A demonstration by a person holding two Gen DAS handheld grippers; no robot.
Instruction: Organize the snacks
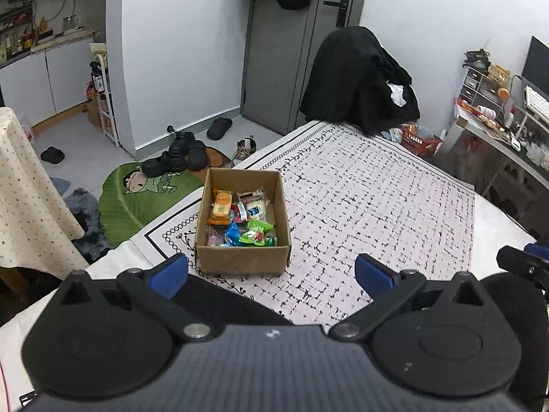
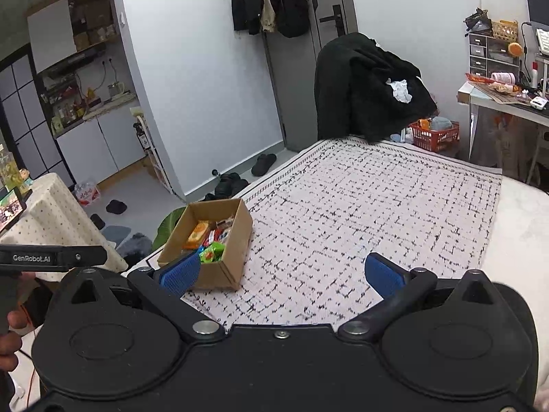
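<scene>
The open brown cardboard box [image 1: 243, 219] of bright wrapped snacks [image 1: 240, 219] sits near the patterned cloth's [image 1: 377, 199] edge. Left gripper [image 1: 271, 274] and right gripper [image 2: 284, 273] hover behind it, fingers wide, empty. A careless nudge could push the box off that edge.

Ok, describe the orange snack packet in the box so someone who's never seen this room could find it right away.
Start at the patterned cloth with the black grid print, then find the open cardboard box near its bordered edge. The orange snack packet lies along the box's left wall, toward the far end; it is the only orange one, with blue and green wrappers at the near end.
</scene>
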